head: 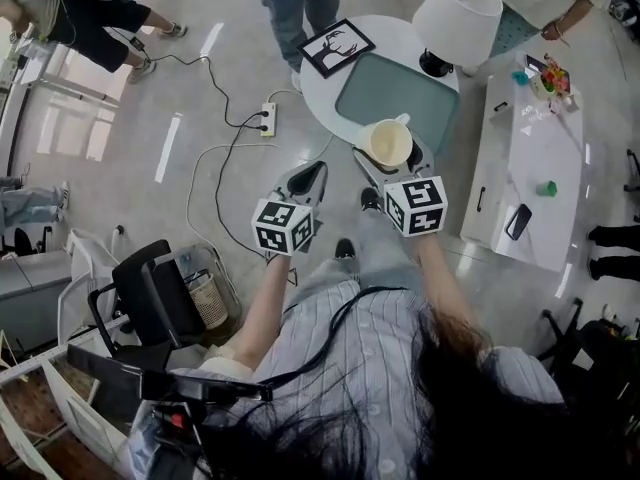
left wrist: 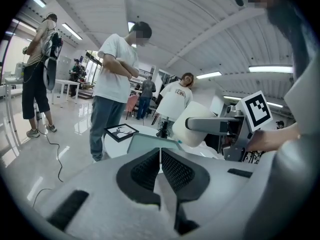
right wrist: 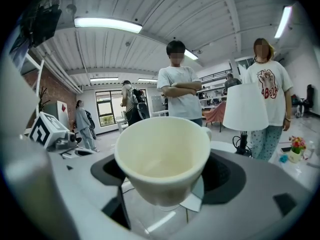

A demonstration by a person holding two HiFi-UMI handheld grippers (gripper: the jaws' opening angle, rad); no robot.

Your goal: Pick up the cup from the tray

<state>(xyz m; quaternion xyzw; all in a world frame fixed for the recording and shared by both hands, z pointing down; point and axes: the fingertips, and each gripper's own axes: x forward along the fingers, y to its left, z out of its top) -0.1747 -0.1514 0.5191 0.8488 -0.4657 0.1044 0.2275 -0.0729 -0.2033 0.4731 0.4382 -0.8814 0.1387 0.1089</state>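
A cream cup [head: 391, 142] is held in the air above the near edge of the grey-green tray [head: 385, 86], with my right gripper [head: 392, 154] shut on it. In the right gripper view the cup [right wrist: 165, 156] fills the middle, open side up and empty, pinched between the two jaws. The left gripper view shows the same cup [left wrist: 194, 125] at the right, above the tray [left wrist: 150, 143]. My left gripper [head: 307, 180] hangs over the floor to the left of the table, its jaws together on nothing [left wrist: 160, 170].
The tray lies on a round white table [head: 318, 84] with a framed black picture [head: 337, 47] and a white lamp [head: 457, 18]. A long white table [head: 530, 178] stands at the right. Two people stand beyond the round table. Cables and a power strip [head: 266, 119] lie on the floor.
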